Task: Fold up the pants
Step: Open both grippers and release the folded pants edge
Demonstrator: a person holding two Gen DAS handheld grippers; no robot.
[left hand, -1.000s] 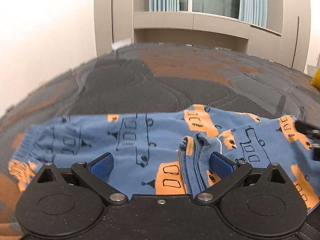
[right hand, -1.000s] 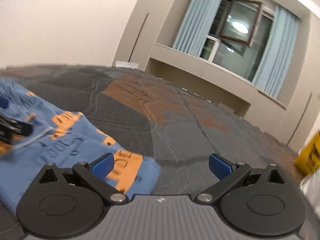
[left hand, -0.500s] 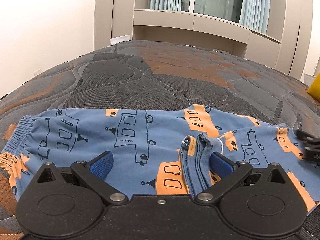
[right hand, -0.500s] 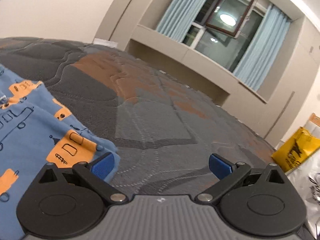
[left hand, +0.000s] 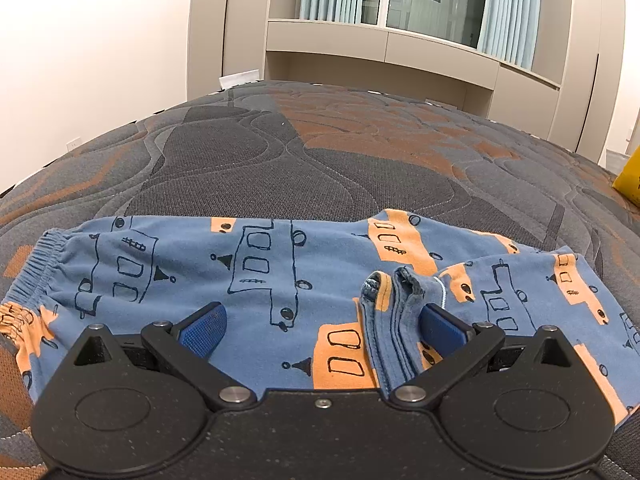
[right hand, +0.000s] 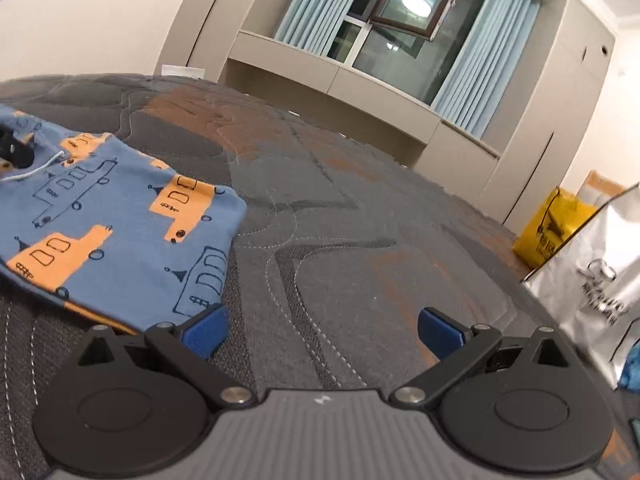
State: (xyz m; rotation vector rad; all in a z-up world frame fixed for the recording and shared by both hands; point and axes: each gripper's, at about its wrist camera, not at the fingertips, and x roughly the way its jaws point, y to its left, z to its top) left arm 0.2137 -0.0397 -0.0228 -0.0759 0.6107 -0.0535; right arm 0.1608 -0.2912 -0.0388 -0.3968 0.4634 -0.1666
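Blue pants (left hand: 280, 276) with orange and black truck prints lie folded on a quilted grey and orange mattress (left hand: 360, 152). The elastic waistband (left hand: 36, 264) is at the left, and the leg cuffs (left hand: 392, 292) lie folded back on top. My left gripper (left hand: 320, 328) is open just above the pants, with the cuffs against its right pad (left hand: 440, 326). My right gripper (right hand: 320, 332) is open and empty over the mattress (right hand: 360, 240), with the folded right end of the pants (right hand: 120, 220) by its left pad.
A yellow bag (right hand: 552, 224) and a silver bag (right hand: 600, 280) stand off the mattress at the right. Cabinets and a curtained window (left hand: 416, 0) line the far wall. The left gripper's tip (right hand: 12, 152) shows at the right wrist view's left edge.
Both grippers have pulled back from the pants and stayed open. The right gripper has swung right, off the pants' end, and no longer shows in the left wrist view.
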